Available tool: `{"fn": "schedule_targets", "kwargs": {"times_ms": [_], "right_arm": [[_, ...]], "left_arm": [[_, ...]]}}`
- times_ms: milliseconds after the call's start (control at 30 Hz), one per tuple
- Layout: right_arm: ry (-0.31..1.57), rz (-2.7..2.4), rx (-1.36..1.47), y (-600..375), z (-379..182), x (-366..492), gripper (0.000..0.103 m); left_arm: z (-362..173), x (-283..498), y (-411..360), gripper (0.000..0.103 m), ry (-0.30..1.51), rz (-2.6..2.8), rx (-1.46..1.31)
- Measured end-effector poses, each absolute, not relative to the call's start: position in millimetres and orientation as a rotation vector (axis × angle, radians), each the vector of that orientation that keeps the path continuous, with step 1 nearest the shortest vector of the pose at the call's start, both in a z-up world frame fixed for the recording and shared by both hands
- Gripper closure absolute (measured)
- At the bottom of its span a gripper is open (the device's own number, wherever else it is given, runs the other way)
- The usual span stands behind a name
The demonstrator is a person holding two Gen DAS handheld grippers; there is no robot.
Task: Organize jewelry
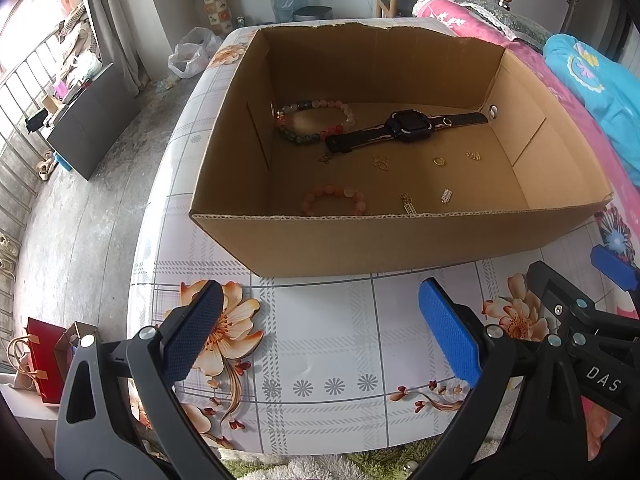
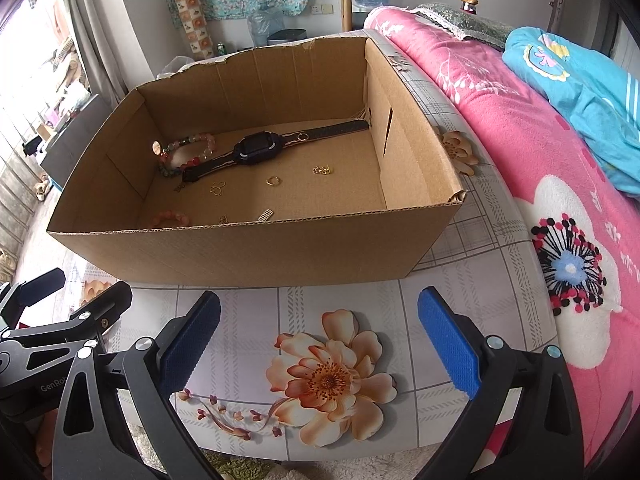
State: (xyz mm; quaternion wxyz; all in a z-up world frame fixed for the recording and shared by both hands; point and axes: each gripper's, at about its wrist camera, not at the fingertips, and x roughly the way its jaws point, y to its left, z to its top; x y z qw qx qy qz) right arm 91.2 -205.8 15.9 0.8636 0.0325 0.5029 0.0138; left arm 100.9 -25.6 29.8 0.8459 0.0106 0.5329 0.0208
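An open cardboard box [image 1: 320,240] [image 2: 240,256] stands on the floral table. Inside lie a black watch [image 1: 408,126] [image 2: 256,148], a multicoloured bead bracelet [image 1: 312,120] [image 2: 188,152], a pink bead bracelet [image 1: 334,200] [image 2: 170,218], a gold ring [image 1: 439,161] [image 2: 273,180] and several small gold charms [image 1: 380,162]. My left gripper [image 1: 320,336] is open and empty above the table in front of the box. My right gripper [image 2: 320,340] is open and empty beside it, and also shows at the right of the left wrist view [image 1: 572,300].
The table [image 1: 340,340] has a flowered plastic cover. A bed with a pink blanket [image 2: 520,160] and a blue quilt [image 2: 580,80] runs along the right. Grey floor, a dark cabinet [image 1: 88,120] and a red bag [image 1: 44,360] lie to the left.
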Motion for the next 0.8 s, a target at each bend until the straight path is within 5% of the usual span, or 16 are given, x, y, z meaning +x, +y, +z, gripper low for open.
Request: {"fn": "schedule_targets", "kwargs": {"times_ms": [800], "right_arm": [[1.061,0.023,0.086,-203.4,15.3,88.9,0.007]], "left_arm": [[30.4,100.8,-24.9,0.009,1.124,0.044,0.02]]}}
